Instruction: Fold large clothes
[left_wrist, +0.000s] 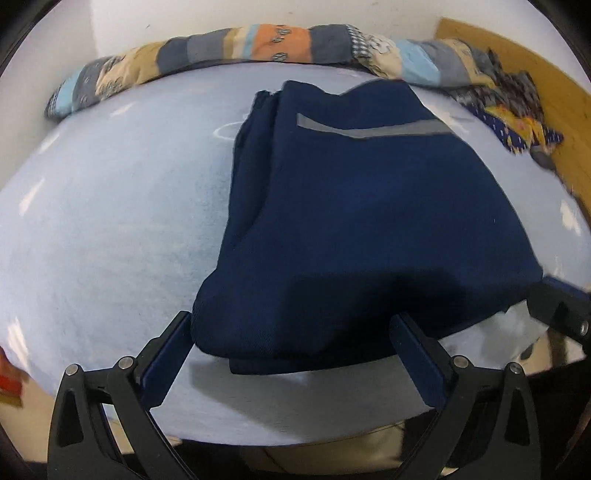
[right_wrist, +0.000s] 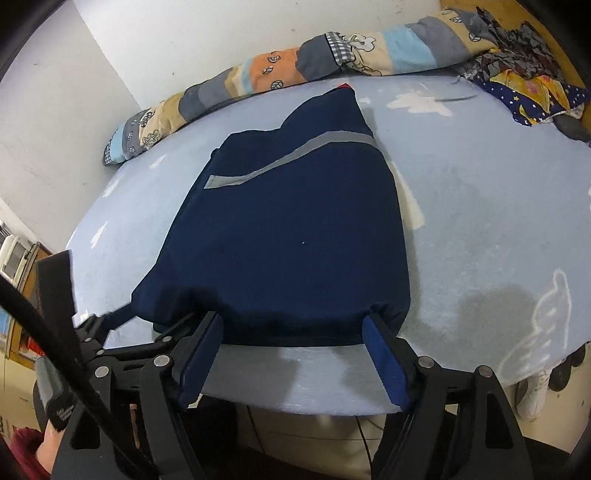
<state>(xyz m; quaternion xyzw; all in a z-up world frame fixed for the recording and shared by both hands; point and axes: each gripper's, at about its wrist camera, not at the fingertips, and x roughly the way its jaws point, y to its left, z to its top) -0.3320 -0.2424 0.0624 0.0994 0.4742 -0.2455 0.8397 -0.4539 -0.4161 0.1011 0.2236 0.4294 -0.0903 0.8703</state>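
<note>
a folded navy garment (left_wrist: 369, 229) is lying on the fuzzy blue bed (left_wrist: 110, 221); left gripper (left_wrist: 291, 332) and right gripper (right_wrist: 293, 330) are hovering spread at its thick hem.

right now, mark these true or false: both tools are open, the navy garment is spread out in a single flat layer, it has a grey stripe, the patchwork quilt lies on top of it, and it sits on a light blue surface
1. Both tools are open. True: the left tool and right tool each have fingers spread wide at the near edge of the navy garment, gripping nothing.
2. The garment is spread out in a single flat layer. False: it is folded into a compact stack, with layered edges showing on its left side.
3. It has a grey stripe. True.
4. The patchwork quilt lies on top of it. False: the quilt is rolled along the far edge by the wall.
5. It sits on a light blue surface. True.
</note>
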